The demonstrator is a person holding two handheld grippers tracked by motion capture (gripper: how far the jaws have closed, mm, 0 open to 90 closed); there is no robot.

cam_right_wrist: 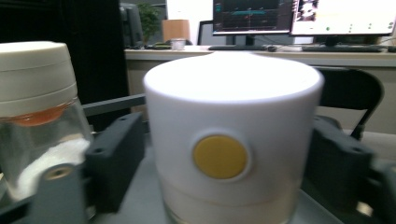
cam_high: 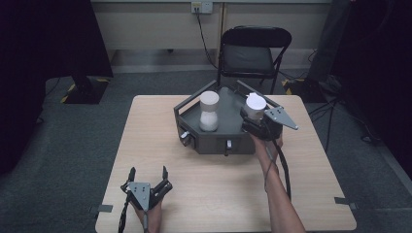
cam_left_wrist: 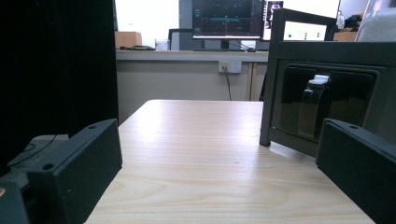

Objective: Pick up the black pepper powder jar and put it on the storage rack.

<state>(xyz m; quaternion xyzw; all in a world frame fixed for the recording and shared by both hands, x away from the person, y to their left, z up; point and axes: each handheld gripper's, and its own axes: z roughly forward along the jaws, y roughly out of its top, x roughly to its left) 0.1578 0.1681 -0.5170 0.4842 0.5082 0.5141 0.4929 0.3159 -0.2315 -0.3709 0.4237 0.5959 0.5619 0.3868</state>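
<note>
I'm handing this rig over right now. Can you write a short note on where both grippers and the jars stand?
Right gripper: over the right end of the grey tray, jaws on either side of the white-lidded jar, which has a yellow dot on its lid; whether they press on it cannot be told.
Left gripper: open, holding nothing, low over the table near its front left.
Second jar, holding white grains, stands in the tray.
Done: likely nothing moved out yet.
Left: probably grip and lift the jar.
</note>
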